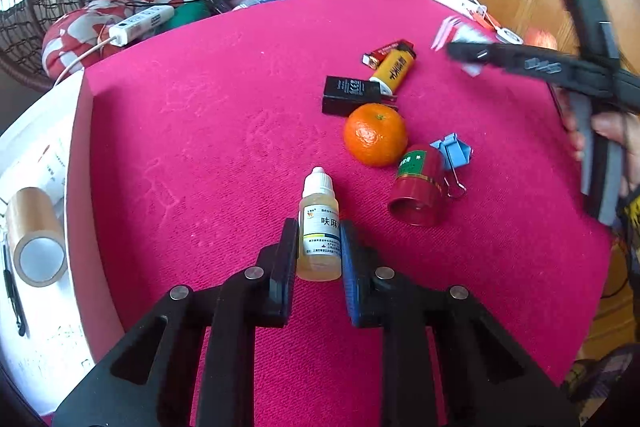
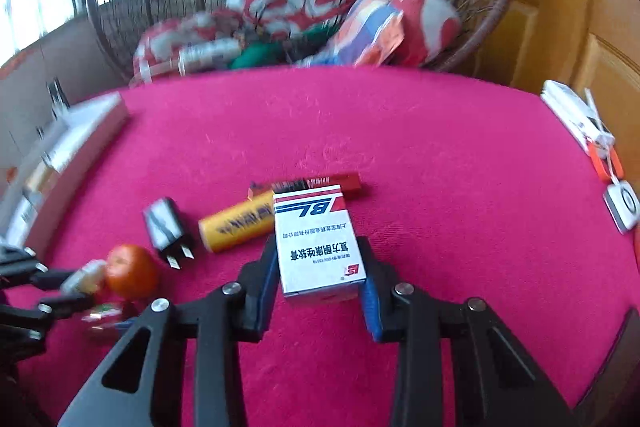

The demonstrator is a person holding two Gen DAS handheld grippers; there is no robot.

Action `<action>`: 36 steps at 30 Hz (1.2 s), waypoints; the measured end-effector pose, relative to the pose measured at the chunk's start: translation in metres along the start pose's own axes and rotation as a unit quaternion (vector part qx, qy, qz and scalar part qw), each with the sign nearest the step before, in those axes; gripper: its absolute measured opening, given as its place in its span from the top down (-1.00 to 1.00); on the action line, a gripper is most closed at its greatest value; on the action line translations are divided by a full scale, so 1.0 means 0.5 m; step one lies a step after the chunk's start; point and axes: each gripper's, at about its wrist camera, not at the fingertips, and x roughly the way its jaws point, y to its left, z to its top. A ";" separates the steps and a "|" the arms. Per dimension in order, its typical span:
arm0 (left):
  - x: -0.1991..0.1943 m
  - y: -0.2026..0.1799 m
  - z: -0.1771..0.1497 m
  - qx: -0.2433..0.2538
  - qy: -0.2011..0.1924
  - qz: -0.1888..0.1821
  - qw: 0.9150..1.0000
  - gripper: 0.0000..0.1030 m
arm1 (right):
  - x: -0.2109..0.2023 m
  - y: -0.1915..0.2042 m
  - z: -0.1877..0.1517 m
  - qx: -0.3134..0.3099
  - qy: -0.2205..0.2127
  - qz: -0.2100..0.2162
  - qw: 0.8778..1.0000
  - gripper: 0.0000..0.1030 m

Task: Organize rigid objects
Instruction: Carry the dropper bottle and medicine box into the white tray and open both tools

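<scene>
The left gripper (image 1: 319, 247) pinches the small yellow dropper bottle (image 1: 320, 227) near the orange, the right gripper (image 2: 320, 275) pinches the white medicine box (image 2: 316, 243) on the pink table (image 1: 200, 127), so lifting both seems next.

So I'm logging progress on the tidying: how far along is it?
Nothing looks sorted yet. In hand: left gripper shut on the dropper bottle, right gripper shut on the white box. Left: orange, red canister, yellow tube, black adapter, scattered on the cloth.
</scene>
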 end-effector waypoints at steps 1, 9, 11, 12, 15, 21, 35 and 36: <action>-0.006 0.001 0.002 -0.001 -0.006 0.001 1.000 0.62 | -0.022 0.002 0.002 0.006 -0.016 0.003 1.000 0.31; -0.099 -0.005 0.027 0.006 -0.087 0.022 0.996 0.62 | -0.198 0.044 0.051 0.017 -0.150 0.034 0.988 0.31; -0.131 -0.003 0.036 0.004 -0.109 0.027 0.994 0.62 | -0.234 0.060 0.061 0.012 -0.177 0.043 0.983 0.31; -0.146 0.002 0.041 0.003 -0.122 0.031 0.992 0.62 | -0.249 0.068 0.066 0.011 -0.191 0.047 0.980 0.31; -0.200 0.011 0.055 -0.005 -0.161 0.044 0.986 0.62 | -0.276 0.086 0.085 0.007 -0.217 0.056 0.975 0.31; -0.265 0.050 0.062 -0.026 -0.200 0.064 0.977 0.62 | -0.289 0.108 0.106 0.002 -0.235 0.078 0.969 0.31; -0.288 0.114 0.040 -0.073 -0.215 0.082 0.971 0.62 | -0.282 0.161 0.113 -0.022 -0.220 0.096 0.971 0.31; -0.289 0.115 0.038 -0.074 -0.215 0.081 0.970 0.62 | -0.281 0.164 0.115 -0.024 -0.219 0.096 0.971 0.31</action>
